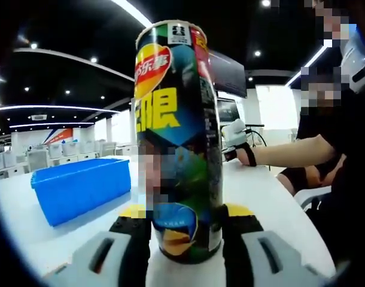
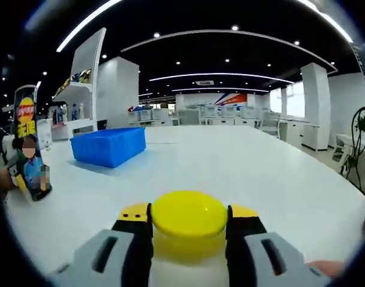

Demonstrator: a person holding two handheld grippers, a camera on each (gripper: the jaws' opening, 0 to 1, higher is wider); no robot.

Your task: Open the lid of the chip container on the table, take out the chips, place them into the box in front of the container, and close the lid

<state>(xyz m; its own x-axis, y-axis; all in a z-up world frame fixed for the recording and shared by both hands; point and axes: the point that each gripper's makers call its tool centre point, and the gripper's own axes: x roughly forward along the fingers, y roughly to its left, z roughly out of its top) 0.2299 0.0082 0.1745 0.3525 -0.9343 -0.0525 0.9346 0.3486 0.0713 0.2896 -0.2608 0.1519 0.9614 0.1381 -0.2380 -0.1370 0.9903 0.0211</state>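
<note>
A tall chip can [image 1: 179,137] with dark, colourful print stands upright on the white table [image 1: 260,191]. My left gripper [image 1: 185,218] is shut on its lower part, one jaw on each side. The can's top rim carries no lid. My right gripper [image 2: 188,218] is shut on the round yellow lid [image 2: 188,213], low over the table. In the right gripper view the can [image 2: 29,140] stands at the far left, with the left gripper [image 2: 12,170] around its base. The blue box [image 1: 81,186] sits left of the can; it also appears as the blue box [image 2: 109,145] in the right gripper view.
A person sits at the table's right side, a forearm stretched over it and a white-gloved hand [image 1: 235,136] above the surface. The white table [image 2: 260,173] runs wide to the right. Shelves [image 2: 81,101] and desks stand in the background.
</note>
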